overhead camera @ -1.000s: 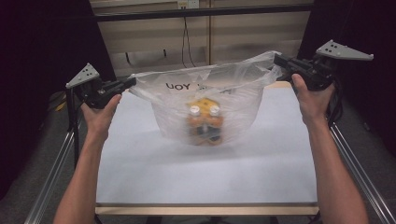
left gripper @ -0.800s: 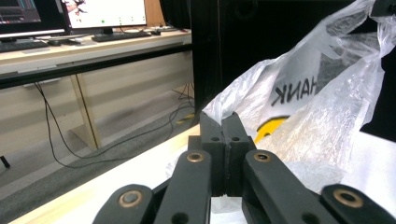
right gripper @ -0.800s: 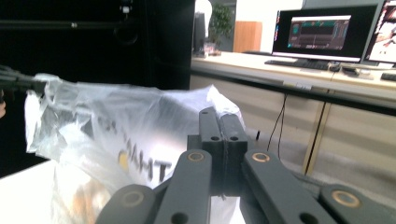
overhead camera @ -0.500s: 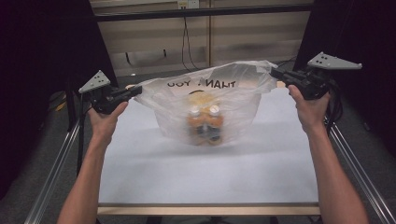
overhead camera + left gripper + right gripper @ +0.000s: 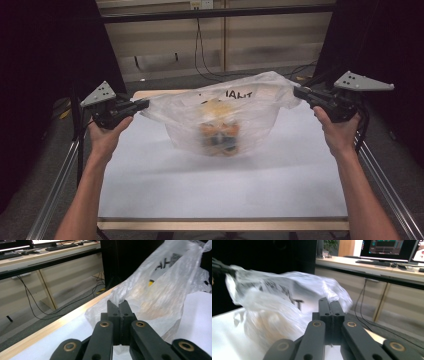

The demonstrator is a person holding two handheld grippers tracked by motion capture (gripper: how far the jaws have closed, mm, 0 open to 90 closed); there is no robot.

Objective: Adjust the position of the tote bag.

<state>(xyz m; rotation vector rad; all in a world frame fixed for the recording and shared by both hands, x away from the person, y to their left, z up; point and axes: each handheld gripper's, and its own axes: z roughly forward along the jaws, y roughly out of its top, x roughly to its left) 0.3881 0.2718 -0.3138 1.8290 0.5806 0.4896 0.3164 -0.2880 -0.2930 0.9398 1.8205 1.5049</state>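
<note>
Over the white table [image 5: 220, 190], each hand-held gripper [image 5: 145, 104] [image 5: 298, 92] pinches the plastic bag [image 5: 235, 117] by an edge.

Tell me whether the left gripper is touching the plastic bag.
Touching. In the left gripper view the left gripper has its jaws shut on a pinched edge of the plastic bag, with film bunched at the tips.

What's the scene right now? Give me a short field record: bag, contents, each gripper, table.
bag: translucent plastic bag with black lettering, stretched between both grippers
contents: blurred orange and yellow item inside, kind not clear
left gripper: fingers shut on the bag's left edge
right gripper: fingers shut on the bag's right edge
table: white top; bag's bottom low over it, contact cannot be told
</note>
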